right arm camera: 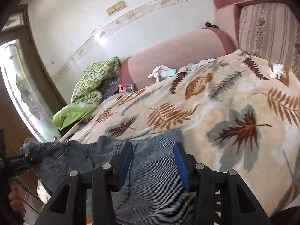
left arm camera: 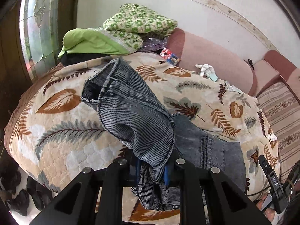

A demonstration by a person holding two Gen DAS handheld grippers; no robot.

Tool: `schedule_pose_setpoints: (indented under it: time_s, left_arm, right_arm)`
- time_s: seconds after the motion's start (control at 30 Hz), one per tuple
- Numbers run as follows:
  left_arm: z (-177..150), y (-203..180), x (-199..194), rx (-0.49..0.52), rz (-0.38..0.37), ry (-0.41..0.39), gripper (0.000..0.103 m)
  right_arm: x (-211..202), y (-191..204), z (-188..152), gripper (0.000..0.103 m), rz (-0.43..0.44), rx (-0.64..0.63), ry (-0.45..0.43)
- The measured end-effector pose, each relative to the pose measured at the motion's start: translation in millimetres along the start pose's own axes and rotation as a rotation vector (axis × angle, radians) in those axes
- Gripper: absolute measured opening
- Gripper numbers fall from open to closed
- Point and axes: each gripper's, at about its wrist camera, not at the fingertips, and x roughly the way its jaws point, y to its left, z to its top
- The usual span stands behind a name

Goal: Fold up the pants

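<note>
Left claw (left arm camera: pixel 151 170): jaws pinched tight on a bunch of the pants (left arm camera: pixel 135 116), grey-blue ribbed denim. The cloth hangs up out of my grip and flops forward, one open leg end or waistband edge curling toward the far side. The rest of the pants trail down to the right over the leaf-print blanket (left arm camera: pixel 61 123).

Right claw (right arm camera: pixel 152 161): jaws standing part open, astride a band of the same pants (right arm camera: pixel 155 183). The blue pads (right arm camera: pixel 180 159) sit on either side of the cloth; I cannot tell whether they press it, so I count this side as not gripped.

Step in hand, as I judge it: lifting one end to carry it over for a fold. To do it well I'd close the right claw on the fabric first, keep both hands level with each other so the edge stays straight, and lay the lifted end down flat on the part resting on the blanket, without dragging it.

Surface: soft quilted blanket over a couch, lumpy, will give under pressure. Pink couch back (left arm camera: pixel 215 60) behind. Green patterned quilt (left arm camera: pixel 138 22) heaped at the far left end, white glove (left arm camera: pixel 205 69) by the backrest. Glass-panelled door (left arm camera: pixel 37 33) at left, shoes (left arm camera: pixel 33 193) on the floor.
</note>
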Motion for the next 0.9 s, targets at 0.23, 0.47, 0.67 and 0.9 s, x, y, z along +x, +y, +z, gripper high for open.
schedule_pose_setpoints:
  time_s: [0.23, 0.47, 0.67, 0.9]
  left_arm:
    - [-1.9, -89.0, -9.5, 0.203, -0.092, -0.009, 0.018]
    - [-47.8, -188.8, 37.8, 0.450, -0.154, 0.093, 0.018]
    - [-85.5, -220.7, 72.4, 0.581, -0.132, 0.217, 0.028]
    - [-49.7, -174.8, 5.6, 0.447, -0.462, 0.094, 0.078]
  right_arm:
    - [-15.3, -43.7, 20.6, 0.049, -0.014, 0.163, -0.038]
    - [-39.6, -84.2, 39.5, 0.049, -0.061, 0.256, -0.130]
    - [-39.3, -96.8, 42.5, 0.050, -0.070, 0.267, -0.107]
    - [-31.0, -77.7, 39.5, 0.057, -0.042, 0.199, -0.090]
